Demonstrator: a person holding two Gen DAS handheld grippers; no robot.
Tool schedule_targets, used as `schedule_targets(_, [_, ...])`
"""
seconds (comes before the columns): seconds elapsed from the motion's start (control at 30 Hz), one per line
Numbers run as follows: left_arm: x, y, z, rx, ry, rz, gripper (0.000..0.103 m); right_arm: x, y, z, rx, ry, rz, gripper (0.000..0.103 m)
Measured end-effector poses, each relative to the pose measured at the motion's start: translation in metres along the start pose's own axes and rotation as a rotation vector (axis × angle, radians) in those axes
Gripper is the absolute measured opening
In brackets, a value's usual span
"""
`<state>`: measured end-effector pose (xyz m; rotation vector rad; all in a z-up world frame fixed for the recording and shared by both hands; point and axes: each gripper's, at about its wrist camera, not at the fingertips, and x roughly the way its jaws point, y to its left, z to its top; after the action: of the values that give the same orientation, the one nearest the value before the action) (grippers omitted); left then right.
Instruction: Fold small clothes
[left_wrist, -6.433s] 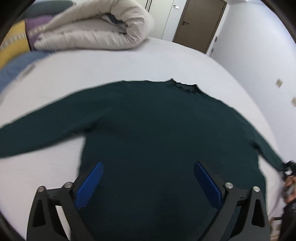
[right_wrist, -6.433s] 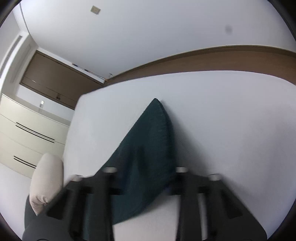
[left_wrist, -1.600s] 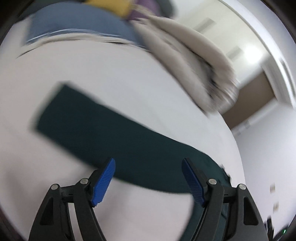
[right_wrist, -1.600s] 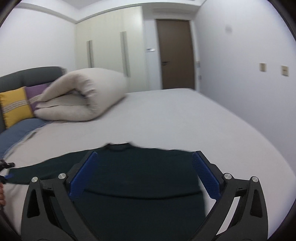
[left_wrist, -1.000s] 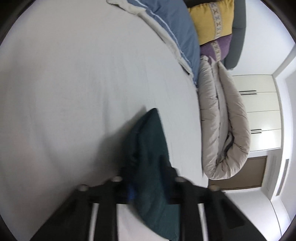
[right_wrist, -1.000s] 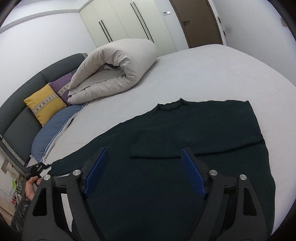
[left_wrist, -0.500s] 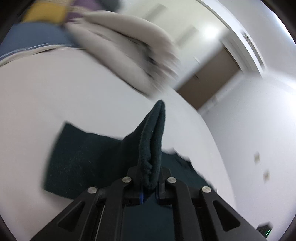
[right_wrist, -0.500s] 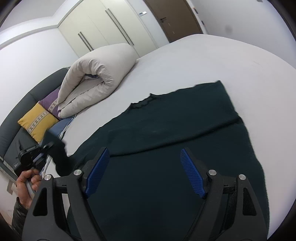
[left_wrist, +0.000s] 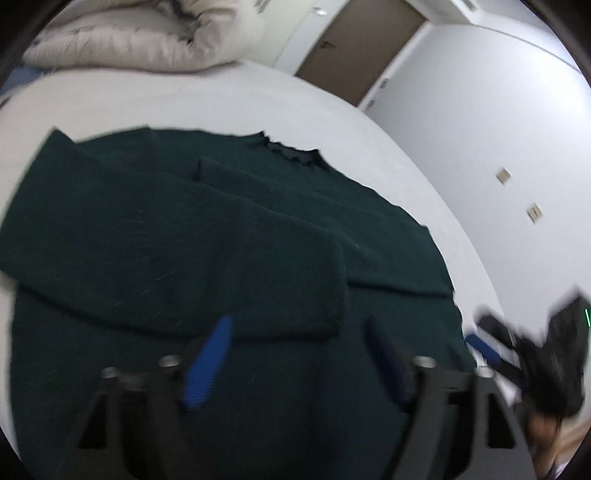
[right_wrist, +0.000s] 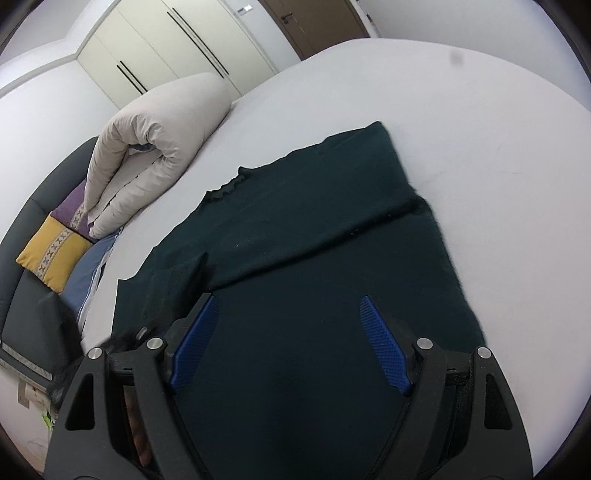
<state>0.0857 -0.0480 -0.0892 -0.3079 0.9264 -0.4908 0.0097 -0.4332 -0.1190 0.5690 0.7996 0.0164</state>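
Both grippers stand released over a dark green sweater (right_wrist: 314, 258) that lies flat on a white bed (right_wrist: 480, 129). Left gripper (left_wrist: 299, 354): its jaws have just been opening, the blue pads (left_wrist: 207, 365) now stand wide apart, and nothing is clamped between them; the view is blurred. Right gripper (right_wrist: 288, 343): jaws spread wide, blue pads (right_wrist: 384, 350) apart, hanging above the lower body of the sweater with no cloth between them. The sweater has its neck opening (left_wrist: 291, 149) toward the far edge of the bed. Both sleeves are folded inward across the chest: the left sleeve (left_wrist: 177, 258) lies across the body with its cuff end near the middle, and the right sleeve (right_wrist: 332, 206) lies across the upper body. In the left wrist view the right gripper appears at the right edge of the bed, blurred. A rolled cream duvet (right_wrist: 155, 147) rests at the far left corner of the bed. A yellow cushion (right_wrist: 51, 254), a purple cushion (right_wrist: 72, 208) and a blue pillow (right_wrist: 88, 269) lie beside the duvet against a dark headboard (right_wrist: 22, 240).
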Motion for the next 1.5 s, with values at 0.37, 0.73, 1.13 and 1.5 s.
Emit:
schedule_targets(0.37, [-0.08, 0.072, -0.011, -0.078, -0.115, 0.025, 0.071, 0.107, 0.088, 0.02, -0.158, 0.213, 0.024, 0.074])
schedule_targets(0.73, [-0.099, 0.136, 0.022, -0.21, -0.21, 0.14, 0.071, 0.132, 0.135, 0.018, -0.343, 0.216, -0.094, 0.006])
schedule_targets(1.13, [-0.094, 0.164, 0.046, -0.259, -0.219, 0.174, 0.071, 0.088, 0.14, 0.079, -0.413, 0.055, -0.106, 0.006])
schedule_targets(1.5, [-0.044, 0.166, 0.079, -0.2, -0.139, 0.265, 0.073, 0.129, 0.048, 0.088, -0.285, 0.089, -0.164, 0.005])
